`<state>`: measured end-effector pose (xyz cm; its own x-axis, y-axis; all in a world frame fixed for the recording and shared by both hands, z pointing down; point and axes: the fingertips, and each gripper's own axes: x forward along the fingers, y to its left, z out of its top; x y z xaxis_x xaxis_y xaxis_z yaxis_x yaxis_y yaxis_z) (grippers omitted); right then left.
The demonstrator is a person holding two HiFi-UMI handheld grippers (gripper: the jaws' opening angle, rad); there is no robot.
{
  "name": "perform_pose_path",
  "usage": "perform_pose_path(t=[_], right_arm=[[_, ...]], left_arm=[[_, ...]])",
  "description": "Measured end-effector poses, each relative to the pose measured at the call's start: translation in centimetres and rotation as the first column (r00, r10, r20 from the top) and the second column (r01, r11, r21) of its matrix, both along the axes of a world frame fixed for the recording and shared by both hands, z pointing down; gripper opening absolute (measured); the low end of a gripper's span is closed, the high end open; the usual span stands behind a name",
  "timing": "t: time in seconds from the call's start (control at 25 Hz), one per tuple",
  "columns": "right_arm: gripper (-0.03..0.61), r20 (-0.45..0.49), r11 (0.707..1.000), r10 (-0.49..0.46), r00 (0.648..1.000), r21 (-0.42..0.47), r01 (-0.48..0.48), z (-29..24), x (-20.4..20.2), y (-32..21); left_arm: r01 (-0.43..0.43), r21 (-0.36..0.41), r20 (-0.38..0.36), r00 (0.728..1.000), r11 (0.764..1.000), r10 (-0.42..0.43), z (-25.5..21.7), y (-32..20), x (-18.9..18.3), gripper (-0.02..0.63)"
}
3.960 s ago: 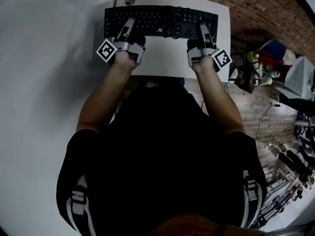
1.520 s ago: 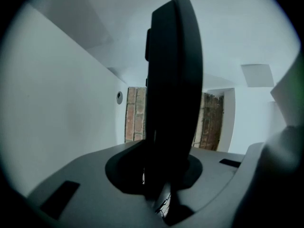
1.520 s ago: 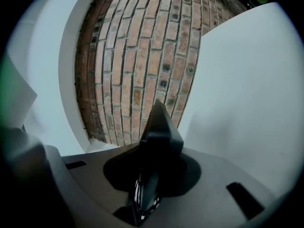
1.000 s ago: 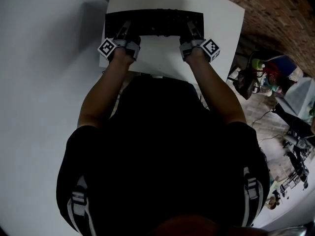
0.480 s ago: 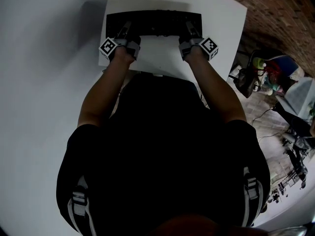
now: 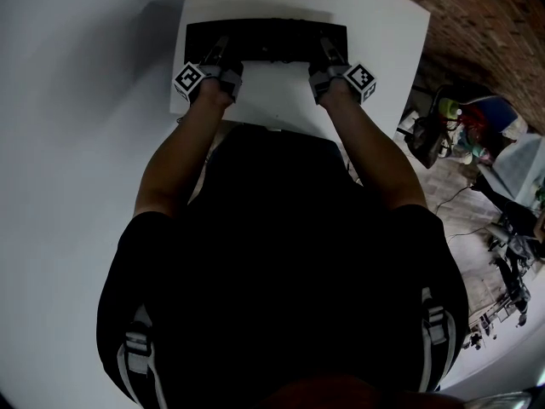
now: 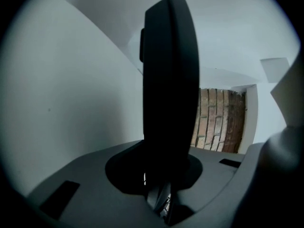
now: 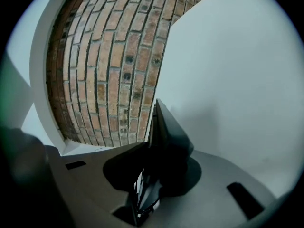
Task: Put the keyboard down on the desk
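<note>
The left tongs (image 6: pixel 219 54) are clenching the near edge of the black keyboard (image 6: pixel 266 39) towards the counter's left side. The right tongs (image 6: pixel 329 52) are clenching the same edge towards the counter's right side. The keyboard is stretching across the far half of the white counter (image 6: pixel 281 100), parallel to the counter's front edge. Whether it is touching the counter cannot be told. In each gripper view the keyboard is showing edge-on as a dark slab squeezed between the jaws. A brick wall (image 8: pixel 109 65) is rising beyond the counter.
</note>
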<state>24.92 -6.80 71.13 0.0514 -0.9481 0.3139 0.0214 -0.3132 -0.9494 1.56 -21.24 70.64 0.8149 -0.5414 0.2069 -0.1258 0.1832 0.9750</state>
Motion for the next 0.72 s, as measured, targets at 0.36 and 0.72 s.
perform_pose_path(t=[0.36,0.72], right_arm=[[0.103,0.024,0.999,-0.017,1.000,-0.044,0.018,2.2,-0.1,-0.1],[0.103,0.035,0.998,-0.022,0.999,-0.063,0.024,3.3,-0.5,-0.4]], left_arm=[[-0.001,-0.045,-0.010,1.000,0.999,0.000,1.9,0.1,0.3,0.080],[0.006,-0.066,0.019,1.000,0.998,-0.005,3.2,0.0,-0.4,0.080]])
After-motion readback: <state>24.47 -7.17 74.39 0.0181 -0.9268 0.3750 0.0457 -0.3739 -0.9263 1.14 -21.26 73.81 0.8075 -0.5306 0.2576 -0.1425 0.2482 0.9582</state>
